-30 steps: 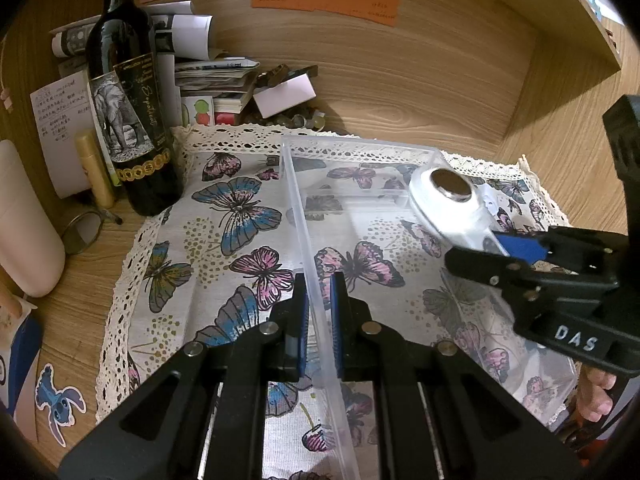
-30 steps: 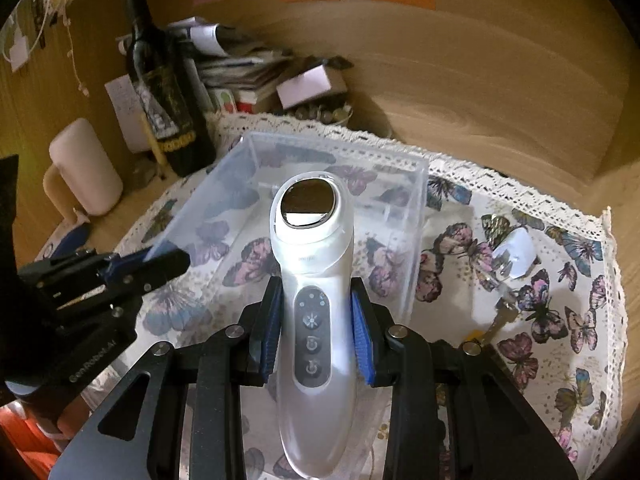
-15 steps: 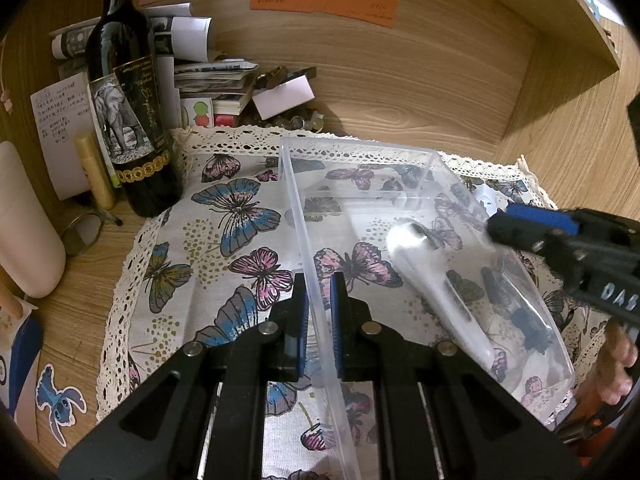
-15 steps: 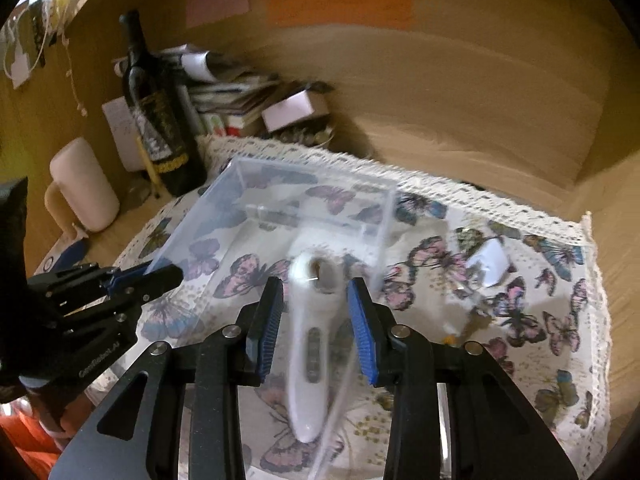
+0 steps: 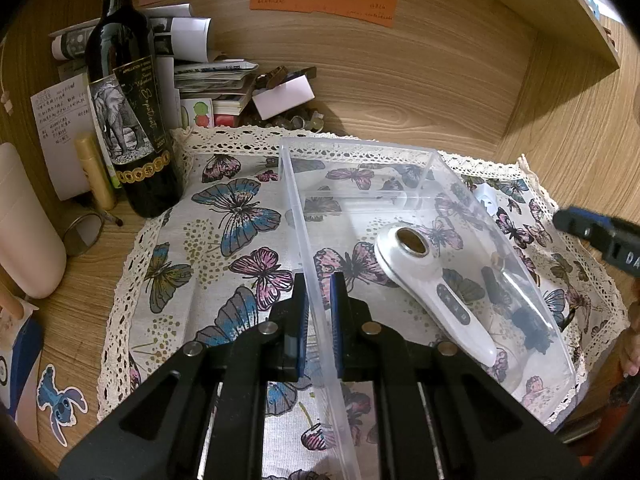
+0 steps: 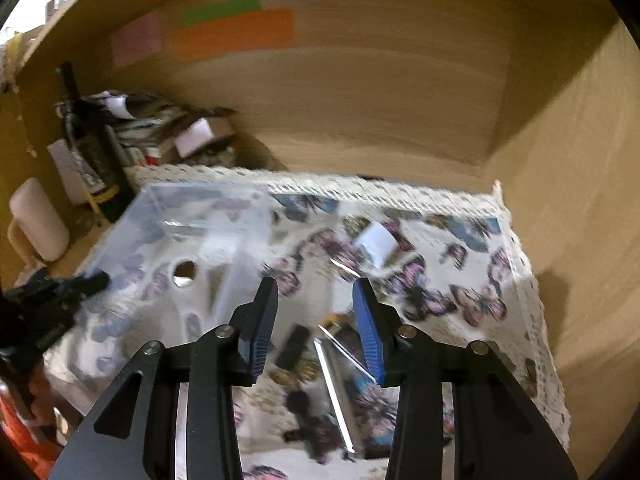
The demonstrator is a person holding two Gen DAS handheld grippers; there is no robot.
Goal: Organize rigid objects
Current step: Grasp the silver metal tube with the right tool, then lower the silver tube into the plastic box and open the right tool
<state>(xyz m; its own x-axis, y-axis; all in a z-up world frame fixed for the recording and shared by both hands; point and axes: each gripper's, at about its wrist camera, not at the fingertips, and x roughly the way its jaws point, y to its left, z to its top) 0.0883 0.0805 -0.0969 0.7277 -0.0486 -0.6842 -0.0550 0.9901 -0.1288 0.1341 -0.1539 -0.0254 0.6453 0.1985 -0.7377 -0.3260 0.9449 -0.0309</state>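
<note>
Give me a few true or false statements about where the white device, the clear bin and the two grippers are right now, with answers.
1. The white device lies inside the clear bin. True.
2. The right gripper grips the device. False: it is open and holds nothing.
3. The left gripper clamps the bin's wall. True.
4. The wine bottle stands inside the bin. False: it stands outside, to the bin's left.
5. The bin sits on the butterfly cloth. True.
</note>
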